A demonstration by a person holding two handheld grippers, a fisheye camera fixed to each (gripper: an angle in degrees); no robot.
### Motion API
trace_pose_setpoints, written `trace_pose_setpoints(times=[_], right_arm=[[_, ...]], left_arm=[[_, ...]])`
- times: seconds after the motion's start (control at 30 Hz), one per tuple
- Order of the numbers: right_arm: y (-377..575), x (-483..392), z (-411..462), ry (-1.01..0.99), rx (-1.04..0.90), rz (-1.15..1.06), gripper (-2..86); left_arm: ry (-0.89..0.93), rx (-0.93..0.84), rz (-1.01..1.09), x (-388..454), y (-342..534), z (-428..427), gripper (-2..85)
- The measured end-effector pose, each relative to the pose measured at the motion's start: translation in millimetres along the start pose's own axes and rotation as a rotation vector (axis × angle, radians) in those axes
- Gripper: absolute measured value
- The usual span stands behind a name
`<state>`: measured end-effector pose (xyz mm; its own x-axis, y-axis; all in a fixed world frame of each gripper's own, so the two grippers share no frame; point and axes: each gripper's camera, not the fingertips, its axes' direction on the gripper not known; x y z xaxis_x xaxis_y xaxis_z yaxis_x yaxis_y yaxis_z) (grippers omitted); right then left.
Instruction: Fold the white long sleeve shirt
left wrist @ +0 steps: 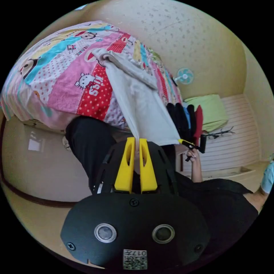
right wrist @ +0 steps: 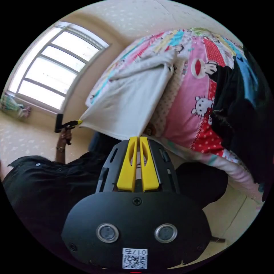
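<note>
The white long sleeve shirt [left wrist: 137,97] hangs stretched between both grippers, its far end still lying on the patchwork bedspread [left wrist: 68,71]. My left gripper [left wrist: 137,140] is shut on one corner of its hem. The right gripper [left wrist: 182,141] pinches the other corner, held by a hand. In the right gripper view the shirt [right wrist: 131,97] spreads from the bed [right wrist: 197,94] toward me; my right gripper [right wrist: 138,139] is shut on its near corner, and the left gripper [right wrist: 77,122] holds the far corner at the left.
A person in black [left wrist: 217,199] stands by the bed. Dark and coloured clothes [left wrist: 185,117] are piled on the bed's edge, also seen as dark clothes [right wrist: 242,114]. A green cushion [left wrist: 212,110], a small fan [left wrist: 184,75] and a window [right wrist: 54,74] are around.
</note>
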<state>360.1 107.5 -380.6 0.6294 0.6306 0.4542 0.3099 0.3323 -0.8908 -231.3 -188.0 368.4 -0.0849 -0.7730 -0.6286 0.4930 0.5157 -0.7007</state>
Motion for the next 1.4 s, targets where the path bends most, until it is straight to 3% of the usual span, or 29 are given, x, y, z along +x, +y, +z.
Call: trace_pose_setpoints(times=[0.1, 0.27, 0.37, 0.5, 0.6, 0.7, 0.8, 0.9, 1.03, 1.1, 1.2, 1.3, 1.4], right_arm=[[29.2, -28.6, -74.9, -0.136, 0.044, -0.091, 1.6], [33.7, -73.7, -134.3, -0.108, 0.086, -0.224, 1.7], [-29.7, -71.2, -143.0, -0.051, 0.135, -0.223, 2.1], [-147.6, -66.8, -151.6, 0.142, 0.145, -0.22, 3.6], [-231.6, -41.1, -148.3, 0.221, 0.13, -0.01, 7.3], [-235.6, -62.1, -128.2, 0.378, 0.206, 0.026, 8.3], [-199.6, -88.5, -64.2, 0.479, 0.302, -0.063, 7.1], [-152.3, -95.0, 24.9, 0.565, 0.364, -0.21, 4.1], [-99.6, -62.5, 140.3, 0.945, 0.051, -0.277, 1.2], [-72.4, -66.8, 138.6, 1.009, 0.176, -0.282, 0.8], [-56.2, -66.5, 110.5, 1.033, 0.167, -0.189, 0.6], [-24.4, -51.6, 53.1, 0.902, 0.266, -0.016, 0.7], [22.4, -23.0, -1.7, 0.74, 0.346, 0.136, 0.9]], left_arm=[[0.15, 0.053, 0.079, 12.3, 20.4, -54.5, 1.6], [0.126, 0.139, 0.031, 10.1, 32.0, -102.4, 2.4], [0.194, 0.173, 0.049, -2.9, -16.6, -111.4, 2.8], [0.291, 0.168, 0.001, -33.4, -156.9, -104.3, 4.6], [0.227, 0.176, -0.125, -66.0, -246.0, -91.4, 11.6], [0.03, 0.226, -0.175, -80.3, -259.5, -79.9, 14.7], [-0.155, 0.252, -0.234, -96.7, -219.7, -41.2, 16.8], [-0.151, 0.239, -0.387, -132.5, -161.9, 11.8, 17.8], [-0.077, 0.246, -0.466, -154.5, -115.2, 59.2, 14.7], [-0.063, 0.277, -0.463, -157.4, -119.7, 58.7, 9.2], [0.121, 0.336, -0.378, -143.6, -144.4, 47.1, 4.6], [0.085, 0.386, -0.099, -55.6, -173.3, 31.3, 4.2], [0.143, 0.303, 0.217, 44.5, -187.3, 62.4, 4.7]])
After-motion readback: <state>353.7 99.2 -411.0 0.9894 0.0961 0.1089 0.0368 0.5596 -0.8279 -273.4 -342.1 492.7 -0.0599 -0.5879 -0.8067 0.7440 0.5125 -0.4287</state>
